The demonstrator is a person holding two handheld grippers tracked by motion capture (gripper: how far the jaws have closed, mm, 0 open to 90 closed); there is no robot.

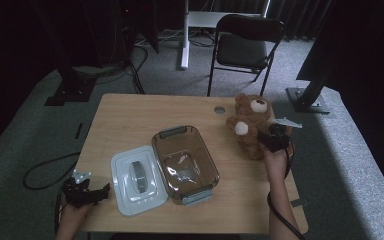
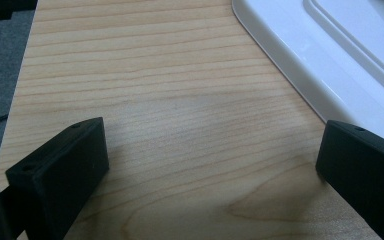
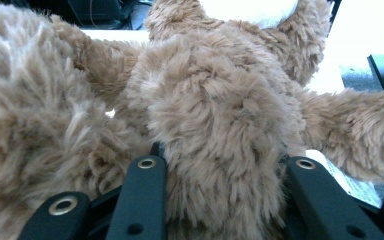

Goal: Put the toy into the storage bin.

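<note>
A brown teddy bear (image 1: 250,131) is at the table's right side, slightly raised, with my right gripper (image 1: 272,137) shut on its body. In the right gripper view the bear's furry torso (image 3: 220,115) is squeezed between the two black jaws of that gripper (image 3: 225,162). My left gripper (image 1: 102,190) rests at the table's front left corner, open, pointing toward a white lid (image 1: 137,180). In the left gripper view its jaws (image 2: 212,145) stand wide apart over bare wood, with the lid's edge (image 2: 330,55) at the upper right.
A clear brownish container (image 1: 207,155) with grey end handles lies mid-table, right of the lid. The wooden table (image 1: 130,120) has a round grommet (image 1: 219,109) near its far edge. A folding chair (image 1: 247,42) stands behind the table. Cables trail on the carpet at the left.
</note>
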